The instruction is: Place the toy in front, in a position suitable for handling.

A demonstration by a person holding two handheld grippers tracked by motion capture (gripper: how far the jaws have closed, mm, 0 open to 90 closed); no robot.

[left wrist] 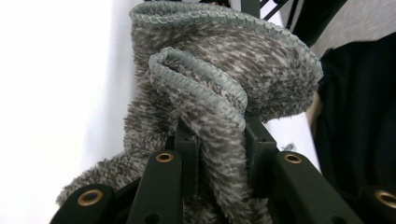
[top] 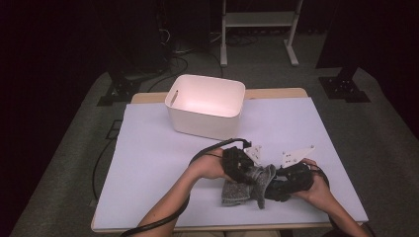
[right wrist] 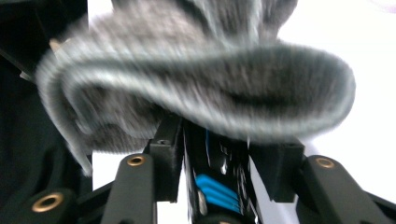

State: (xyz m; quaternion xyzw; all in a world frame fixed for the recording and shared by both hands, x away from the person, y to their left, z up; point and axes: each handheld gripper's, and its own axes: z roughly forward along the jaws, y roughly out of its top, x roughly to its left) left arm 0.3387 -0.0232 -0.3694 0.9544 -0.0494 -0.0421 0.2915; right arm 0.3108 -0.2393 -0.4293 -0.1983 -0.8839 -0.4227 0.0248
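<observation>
Fuzzy grey knitted sock (top: 247, 183) sat short of white plastic bin (top: 206, 104), not yet binned; left gripper (top: 246, 174) fingers clamped its cuff, right gripper (top: 273, 190) fingers' grip unclear.

a fuzzy grey-flecked cloth (top: 247, 183) with a stitched pale hem, bunched and folded, on the table's near edge.

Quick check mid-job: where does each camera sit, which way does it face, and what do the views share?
High view: above the near table edge, facing forward and down; both forearms, left tool, right tool, white plastic bin.
Left gripper view: on the left tool, looking along its jaws clamped on the fuzzy grey knit sock.
Right gripper view: on the right tool, the blurred sock ahead.
All share the sock.
</observation>
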